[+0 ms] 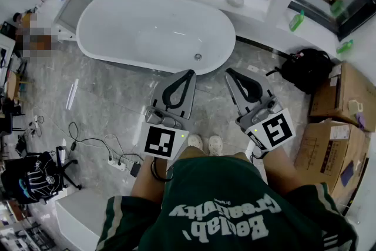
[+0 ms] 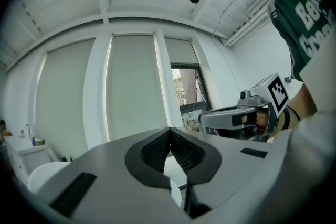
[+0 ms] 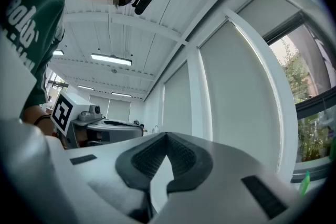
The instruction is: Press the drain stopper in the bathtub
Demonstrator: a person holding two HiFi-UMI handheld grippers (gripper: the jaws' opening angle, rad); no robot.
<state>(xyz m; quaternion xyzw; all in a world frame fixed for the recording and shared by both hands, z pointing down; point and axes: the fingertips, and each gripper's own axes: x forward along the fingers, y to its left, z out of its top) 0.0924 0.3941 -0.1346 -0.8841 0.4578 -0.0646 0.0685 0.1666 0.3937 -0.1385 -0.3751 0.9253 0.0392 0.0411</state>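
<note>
Left claw (image 1: 191, 73) and right claw (image 1: 228, 71), head view first: both are closed to a point with nothing in them, held side by side over the floor (image 1: 106, 103), just short of the tub (image 1: 117, 59). The stopper (image 1: 198, 57) sits on the tub bottom at its near right end, close under the near rim and roughly between the two claws' lines. No press made yet, by the look of it.

Left claw view: the left claw's (image 2: 169, 129) ribbed pads meet at the tip, empty. It's aimed up at windows, with the right claw (image 2: 203, 118) alongside. No stopper in sight.

Right claw view: same story. The right claw (image 3: 166, 135) is shut tight and empty, with window and ceiling behind.

Now the risks. Neither claw camera sees the stopper, so aiming rests on the view from above. The rim stands between claws and target, so a low reach could knock it. That stopper is a small target, and a narrow closed tip landing off-centre could skid onto the enamel and leave it unpressed.
</note>
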